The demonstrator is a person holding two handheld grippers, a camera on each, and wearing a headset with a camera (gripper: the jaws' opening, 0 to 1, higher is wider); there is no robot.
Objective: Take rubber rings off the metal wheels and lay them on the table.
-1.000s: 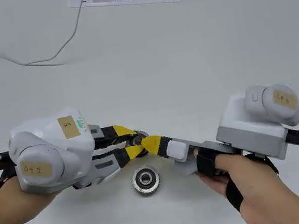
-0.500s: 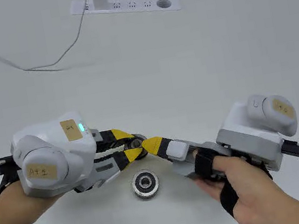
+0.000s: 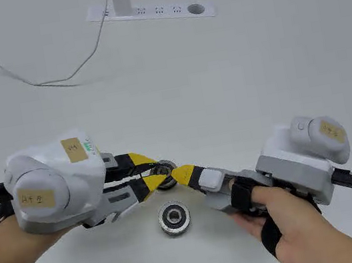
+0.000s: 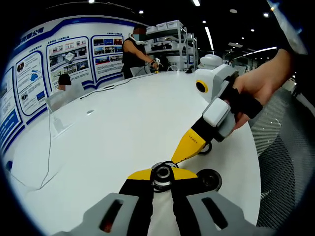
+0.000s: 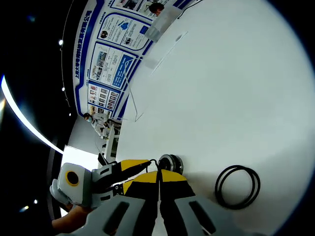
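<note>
**Ring-pulling job: roughly halfway, one ring mid-peel**

The left gripper (image 3: 154,173) has its jaws clamped across the rim of a metal wheel (image 4: 163,175), held just above the table (image 3: 235,81). The right gripper (image 5: 158,175) has its jaws pinched together on what looks like the thin rubber ring (image 4: 169,163) at that wheel's right edge.

The held wheel sits roughly flat, bore pointing up-ish. It's a stubby disc, so there's no real long axis.

Just nearer, a second wheel (image 3: 174,217) lies flat with its bore up; it's hard to tell if it's ringed. Off to the right, two loose rings (image 5: 218,187) already lie on the table.
</note>
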